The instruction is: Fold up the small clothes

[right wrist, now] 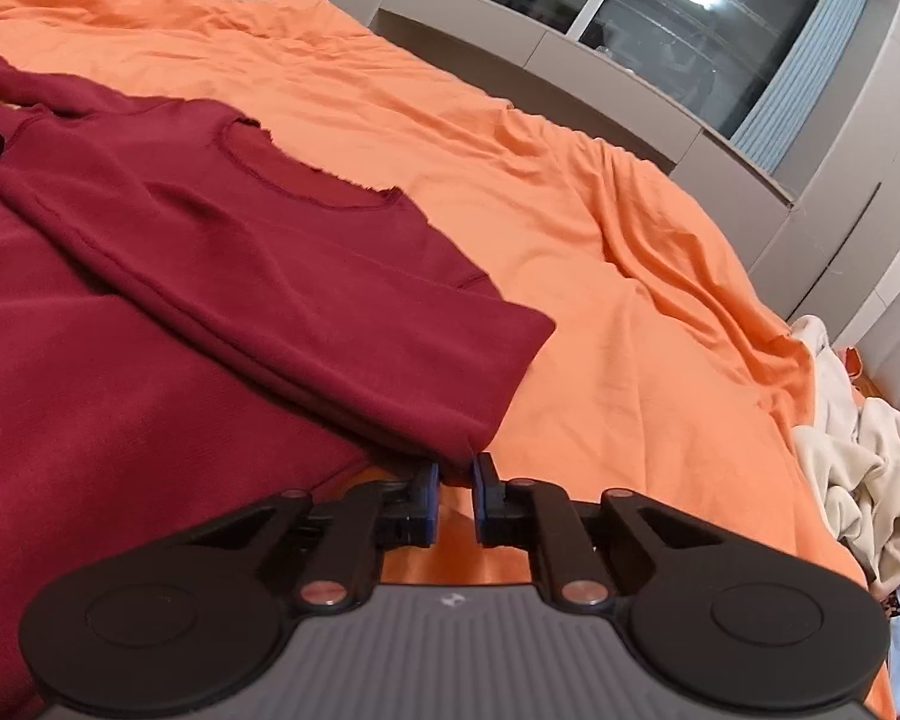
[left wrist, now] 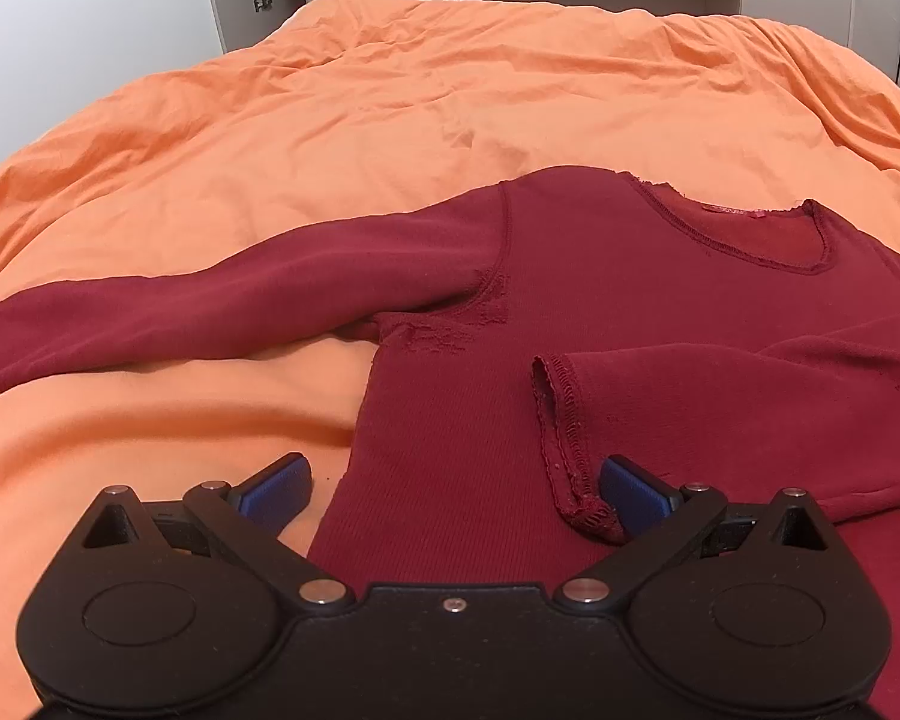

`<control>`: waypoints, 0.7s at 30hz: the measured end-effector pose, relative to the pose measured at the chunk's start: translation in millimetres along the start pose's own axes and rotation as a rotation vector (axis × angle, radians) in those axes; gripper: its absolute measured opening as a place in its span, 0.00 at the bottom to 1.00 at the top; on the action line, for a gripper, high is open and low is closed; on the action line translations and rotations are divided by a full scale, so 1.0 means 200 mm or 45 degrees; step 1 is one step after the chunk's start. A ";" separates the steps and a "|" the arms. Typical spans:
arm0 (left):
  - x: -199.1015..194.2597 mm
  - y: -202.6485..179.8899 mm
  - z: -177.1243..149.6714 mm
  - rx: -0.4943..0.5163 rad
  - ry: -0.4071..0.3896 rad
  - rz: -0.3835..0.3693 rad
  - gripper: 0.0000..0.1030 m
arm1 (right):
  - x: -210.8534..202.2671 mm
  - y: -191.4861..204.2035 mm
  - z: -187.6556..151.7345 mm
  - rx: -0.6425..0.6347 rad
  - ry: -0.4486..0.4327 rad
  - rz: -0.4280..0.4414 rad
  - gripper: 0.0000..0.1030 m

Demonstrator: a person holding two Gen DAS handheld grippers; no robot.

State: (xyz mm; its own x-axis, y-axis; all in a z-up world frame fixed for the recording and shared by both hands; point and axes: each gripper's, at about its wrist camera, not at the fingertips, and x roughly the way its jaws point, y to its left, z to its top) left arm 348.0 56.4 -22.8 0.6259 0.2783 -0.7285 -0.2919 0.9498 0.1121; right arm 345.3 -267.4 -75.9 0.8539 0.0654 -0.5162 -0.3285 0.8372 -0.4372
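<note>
Grippers first: the right gripper (right wrist: 456,471), bottom centre of the right wrist view, has its blue pads pinched on the folded edge of the dark red shirt (right wrist: 222,276), where the fabric dips between them. The left gripper (left wrist: 456,483), bottom centre of its own view, stands wide apart, one blue finger over the orange bedcover (left wrist: 390,108), the other beside the cuff (left wrist: 561,420) of the sleeve folded across the shirt's body. The other sleeve (left wrist: 180,300) runs out to the left edge of that frame. The bite looks thin, so a pull may slip it free, and the loose cuff could drag the fold askew.
</note>
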 end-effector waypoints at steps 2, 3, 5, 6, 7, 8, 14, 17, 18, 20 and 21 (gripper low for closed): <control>0.00 0.00 0.00 0.002 0.000 0.001 1.00 | -0.03 -0.04 0.02 0.108 -0.012 0.002 0.07; 0.00 0.00 0.00 0.002 0.000 0.001 1.00 | -0.04 -0.08 0.04 0.197 -0.013 0.018 0.06; 0.00 0.00 0.00 0.000 0.000 -0.002 1.00 | -0.06 -0.17 0.04 0.410 0.006 0.077 0.06; 0.00 0.00 0.00 -0.001 0.000 -0.003 1.00 | -0.07 -0.22 0.03 0.533 0.027 0.123 0.05; 0.00 0.00 0.00 -0.003 -0.001 -0.006 1.00 | -0.06 -0.25 0.02 0.622 0.051 0.161 0.05; 0.00 0.00 0.00 -0.004 -0.001 -0.009 1.00 | -0.05 -0.26 0.00 0.679 0.083 0.190 0.05; 0.00 0.01 0.00 0.001 -0.001 -0.011 1.00 | 0.03 -0.31 -0.08 0.790 0.193 0.184 0.00; -0.01 0.00 0.00 0.012 -0.001 -0.004 1.00 | 0.01 -0.30 -0.08 0.775 0.177 0.195 0.00; -0.01 0.00 0.00 0.013 -0.002 -0.005 1.00 | 0.01 -0.29 -0.07 0.755 0.173 0.189 0.01; -0.01 0.01 0.00 0.008 -0.003 -0.012 1.00 | 0.00 -0.27 -0.06 0.708 0.167 0.175 0.06; -0.01 0.02 -0.01 0.002 -0.005 -0.019 1.00 | -0.01 -0.26 -0.05 0.693 0.163 0.168 0.15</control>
State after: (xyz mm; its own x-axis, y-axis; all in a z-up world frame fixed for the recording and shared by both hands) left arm 344.8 58.6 -21.4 0.6330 0.2646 -0.7275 -0.2812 0.9542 0.1023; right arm 356.1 -316.6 -59.8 0.7530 0.1505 -0.6405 -0.1449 0.9875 0.0617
